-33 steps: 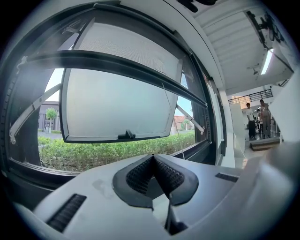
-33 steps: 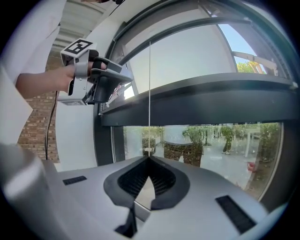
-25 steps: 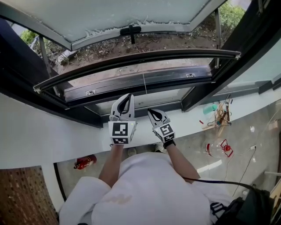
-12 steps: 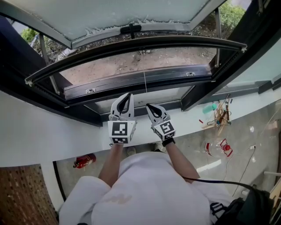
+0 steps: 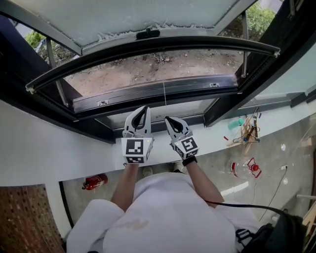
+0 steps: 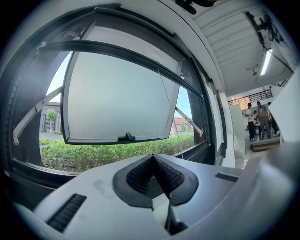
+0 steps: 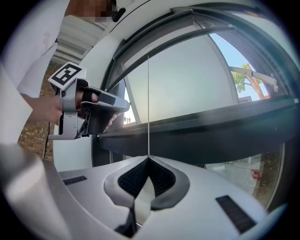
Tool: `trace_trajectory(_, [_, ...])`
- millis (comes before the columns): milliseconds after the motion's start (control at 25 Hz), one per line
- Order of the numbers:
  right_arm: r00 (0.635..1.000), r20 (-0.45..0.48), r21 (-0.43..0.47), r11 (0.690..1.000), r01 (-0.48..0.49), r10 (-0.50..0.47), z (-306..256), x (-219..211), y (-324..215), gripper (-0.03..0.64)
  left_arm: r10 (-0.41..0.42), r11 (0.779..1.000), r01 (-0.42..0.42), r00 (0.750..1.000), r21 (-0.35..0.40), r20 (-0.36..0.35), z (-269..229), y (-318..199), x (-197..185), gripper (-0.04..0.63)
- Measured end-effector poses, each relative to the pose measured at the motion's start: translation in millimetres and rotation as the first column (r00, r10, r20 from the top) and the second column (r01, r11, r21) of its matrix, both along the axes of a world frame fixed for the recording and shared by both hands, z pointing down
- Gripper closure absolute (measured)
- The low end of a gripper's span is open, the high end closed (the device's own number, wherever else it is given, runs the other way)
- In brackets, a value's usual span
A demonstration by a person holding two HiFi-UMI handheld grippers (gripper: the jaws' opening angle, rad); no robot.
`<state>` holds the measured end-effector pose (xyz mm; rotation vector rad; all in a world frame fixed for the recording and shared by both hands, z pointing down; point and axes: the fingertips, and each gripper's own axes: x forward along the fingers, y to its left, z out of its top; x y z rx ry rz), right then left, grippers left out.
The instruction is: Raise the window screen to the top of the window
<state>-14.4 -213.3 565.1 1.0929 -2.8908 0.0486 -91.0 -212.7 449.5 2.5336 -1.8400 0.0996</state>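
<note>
The window screen's dark bottom bar (image 5: 148,47) arches across the opening, high up near the frame's top. A thin pull cord (image 5: 164,96) runs from it down to my right gripper (image 5: 168,119), which is shut on the cord (image 7: 148,108) at its tips (image 7: 149,158). My left gripper (image 5: 146,108) stands just left of it, level, shut with nothing between its pads (image 6: 152,157). From the left gripper view the bar (image 6: 117,54) and the cord (image 6: 166,98) show ahead. The left gripper (image 7: 89,110) also shows in the right gripper view.
A glass sash (image 5: 148,12) with a black handle (image 5: 148,33) swings outward beyond the screen bar. A white sill (image 5: 59,148) lies under my grippers. Down on the floor are a red extinguisher (image 5: 95,182) and clutter (image 5: 247,129). People (image 6: 255,119) stand far off indoors.
The screen's bottom bar has climbed toward the top of the opening, uncovering more ground outside. My right gripper rose a little with the cord. The left gripper stayed put.
</note>
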Motion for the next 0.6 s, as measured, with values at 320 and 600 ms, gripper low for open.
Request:
trace_trajectory(320, [1.0, 0.019, 0.022, 1.0, 0.007, -0.008, -14.1, -1.7, 2.6, 0.615, -0.005, 1.0, 0.005, 1.0, 0.015, -0.014, -4.3, 2.3, -0.8, 0.594])
trace_trajectory(600, [0.996, 0.081, 0.123, 0.992, 0.019, -0.029, -65.1, -5.9, 0.2, 0.615, -0.02, 1.0, 0.021, 0.999, 0.016, -0.029, -0.9, 3.9, -5.6, 0.594])
